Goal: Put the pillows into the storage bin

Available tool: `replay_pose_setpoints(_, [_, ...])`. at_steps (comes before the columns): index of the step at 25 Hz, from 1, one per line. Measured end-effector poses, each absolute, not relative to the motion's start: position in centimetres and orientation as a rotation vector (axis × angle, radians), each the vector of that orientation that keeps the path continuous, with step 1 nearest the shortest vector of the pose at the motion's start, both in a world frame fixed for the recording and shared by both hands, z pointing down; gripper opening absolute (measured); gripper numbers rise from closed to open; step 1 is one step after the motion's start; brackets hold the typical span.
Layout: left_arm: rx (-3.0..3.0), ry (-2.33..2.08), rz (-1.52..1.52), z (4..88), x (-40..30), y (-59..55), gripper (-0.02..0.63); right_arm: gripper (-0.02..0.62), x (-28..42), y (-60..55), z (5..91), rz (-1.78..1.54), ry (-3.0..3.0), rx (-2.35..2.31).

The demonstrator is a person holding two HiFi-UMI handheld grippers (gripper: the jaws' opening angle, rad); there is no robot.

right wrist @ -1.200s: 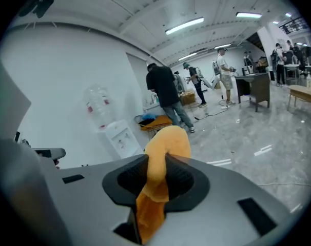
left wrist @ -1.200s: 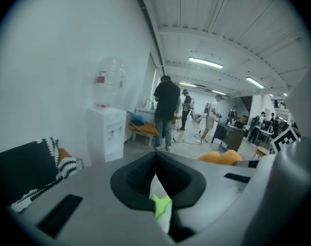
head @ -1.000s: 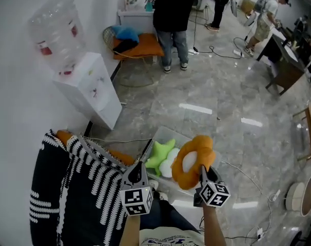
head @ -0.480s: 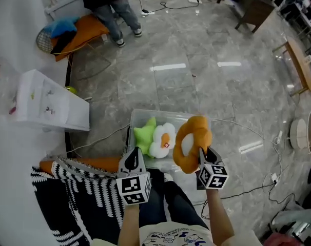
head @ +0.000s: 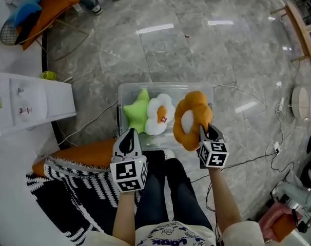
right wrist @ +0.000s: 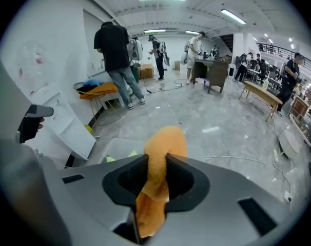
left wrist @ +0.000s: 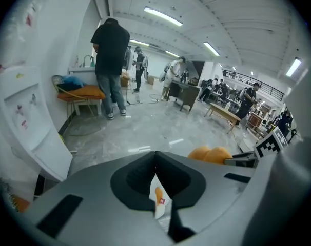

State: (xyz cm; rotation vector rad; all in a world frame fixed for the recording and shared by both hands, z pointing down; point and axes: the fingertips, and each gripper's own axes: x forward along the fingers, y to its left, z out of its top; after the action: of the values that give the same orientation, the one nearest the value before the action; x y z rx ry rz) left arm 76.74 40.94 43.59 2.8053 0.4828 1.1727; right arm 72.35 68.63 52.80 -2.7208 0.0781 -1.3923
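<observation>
Grip on the orange flower pillow [head: 189, 119] is kept by the right gripper [head: 206, 131]: its jaws are closed on a fold of the plush, and the pillow, with its white centre, is held over the right end of the storage bin [head: 166, 86]. The left gripper [head: 129, 138] is seen at the bin's near rim, its jaws brought together at the tips with nothing held between them.

The bin is of clear plastic and stands on the grey marble floor [head: 171, 40]. Two pillows are lodged in it side by side: a green star pillow [head: 136, 111] at the left and a white flower pillow [head: 156, 111] with an orange centre in the middle. A small red tag [head: 164, 120] is sewn to the white one; its print cannot be read.

The bin's contents are laid out in full only in the head view. In the left gripper view just a sliver of the white pillow and its tag is seen through the gap below the jaw tips; in the right gripper view only a corner of the bin and a bit of green are shown beside the held plush.

A white water dispenser [head: 27, 104] is stood to the left of the bin. A person in a black top [left wrist: 110, 50] and people at benches farther off are shown only by the gripper views.
</observation>
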Motion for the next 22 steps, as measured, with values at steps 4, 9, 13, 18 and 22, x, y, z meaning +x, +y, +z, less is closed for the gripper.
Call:
replay_pose_setpoints(4, [2.770, 0.512, 1.243, 48.0, 77.0, 41.3, 0.014, 0.103, 72.7, 69.8, 58.5, -1.486, 0.019, -2.687])
replay_pose_setpoints(9, [2.740, 0.531, 1.290, 53.0, 77.2, 41.5, 0.014, 0.107, 73.5, 70.6, 65.4, -1.648, 0.019, -2.698])
replay_pose_setpoints(13, [2.729, 0.552, 1.318, 56.7, 77.2, 41.9, 0.014, 0.110, 74.1, 71.6, 71.2, -1.760, 0.009, -2.691])
replay_pose_setpoints(18, [2.680, 0.529, 1.370, 60.9, 76.4, 42.3, 0.014, 0.114, 74.3, 71.9, 77.4, -1.893, 0.031, -2.665])
replay_pose_setpoints(22, [2.640, 0.515, 1.400, 63.8, 75.8, 42.8, 0.014, 0.121, 74.2, 73.1, 81.6, -2.021, 0.054, -2.680])
